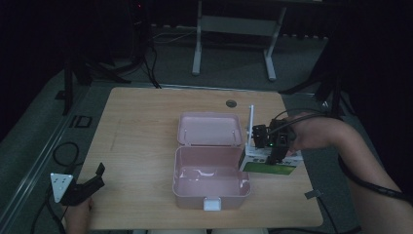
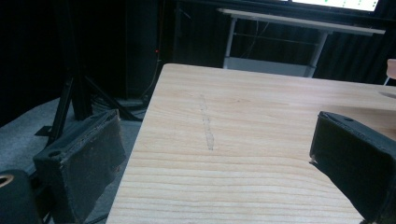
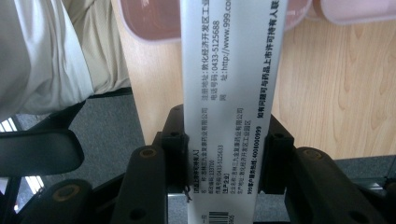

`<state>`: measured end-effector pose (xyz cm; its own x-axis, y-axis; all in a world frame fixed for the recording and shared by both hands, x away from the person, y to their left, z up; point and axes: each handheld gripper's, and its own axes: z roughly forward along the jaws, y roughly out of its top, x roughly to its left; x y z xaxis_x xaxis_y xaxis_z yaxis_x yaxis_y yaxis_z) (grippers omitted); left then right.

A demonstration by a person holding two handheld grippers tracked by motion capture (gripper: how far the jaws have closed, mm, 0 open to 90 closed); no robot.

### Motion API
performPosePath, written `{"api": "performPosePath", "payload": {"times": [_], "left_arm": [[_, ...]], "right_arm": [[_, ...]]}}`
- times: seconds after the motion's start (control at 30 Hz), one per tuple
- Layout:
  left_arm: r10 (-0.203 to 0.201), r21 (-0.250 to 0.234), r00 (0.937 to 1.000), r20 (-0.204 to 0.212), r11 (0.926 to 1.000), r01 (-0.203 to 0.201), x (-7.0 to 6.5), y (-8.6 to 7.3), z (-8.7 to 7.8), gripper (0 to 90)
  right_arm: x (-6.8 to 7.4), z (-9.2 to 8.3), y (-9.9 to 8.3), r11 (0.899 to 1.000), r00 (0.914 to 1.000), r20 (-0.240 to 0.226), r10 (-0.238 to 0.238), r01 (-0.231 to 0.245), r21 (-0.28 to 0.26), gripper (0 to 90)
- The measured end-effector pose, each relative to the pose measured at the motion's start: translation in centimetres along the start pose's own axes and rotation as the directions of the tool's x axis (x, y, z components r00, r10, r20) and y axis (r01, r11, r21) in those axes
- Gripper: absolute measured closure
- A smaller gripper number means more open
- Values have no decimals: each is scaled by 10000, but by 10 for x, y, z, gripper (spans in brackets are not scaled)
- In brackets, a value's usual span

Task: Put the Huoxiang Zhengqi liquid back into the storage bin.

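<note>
An open pink lunch box (image 1: 176,175) sits mid-table with its lid (image 1: 209,129) laid back behind it. My right gripper (image 1: 272,146) is shut on a white and green carton (image 1: 268,165), which hangs just above the table at the box's right wall. In the right gripper view both jaws press the printed white carton (image 3: 229,70) from either side at my right gripper (image 3: 224,140), and the pink box (image 3: 149,18) lies beyond it. At the table's front left corner my left gripper (image 1: 99,176) rests open. Its jaws stand wide apart over bare wood at my left gripper (image 2: 215,140).
A round cable hole (image 1: 231,103) marks the far side of the wooden table (image 1: 141,122). A small grey tab (image 1: 313,194) lies near the front right corner. Beyond the table stands a white desk frame (image 1: 234,29). A person's trouser leg (image 3: 46,56) is close to the table edge.
</note>
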<state>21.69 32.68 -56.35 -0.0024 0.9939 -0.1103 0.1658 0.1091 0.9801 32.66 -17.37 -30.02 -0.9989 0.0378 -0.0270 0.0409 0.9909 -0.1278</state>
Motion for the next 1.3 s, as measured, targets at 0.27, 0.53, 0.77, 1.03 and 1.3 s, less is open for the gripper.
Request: {"api": "performPosePath", "payload": {"times": [0.27, 0.53, 0.77, 1.03, 1.3], "left_arm": [[18, 8, 10000, 26, 10000, -18, 0, 0, 0, 30], [0, -18, 10000, 33, 10000, 1, 0, 0, -1, 30], [0, -16, 10000, 34, 10000, 0, 0, 0, -1, 30], [-3, -19, 10000, 54, 10000, 4, 0, 0, -1, 30], [-5, -23, 10000, 67, 10000, 5, 0, 0, -1, 30]], "right_arm": [[3, -2, 28, 9993, 9992, -89, -382, 382, -53, 619], [6, -2, 52, 9974, 9974, -78, -722, 722, 26, 619], [9, -1, 76, 9949, 9950, -59, -993, 993, 145, 619], [14, -2, 97, 9921, 9921, -82, -1251, 1251, -74, 619], [13, 11, 102, 9909, 9910, -164, -1332, 1328, -214, 619]]}}
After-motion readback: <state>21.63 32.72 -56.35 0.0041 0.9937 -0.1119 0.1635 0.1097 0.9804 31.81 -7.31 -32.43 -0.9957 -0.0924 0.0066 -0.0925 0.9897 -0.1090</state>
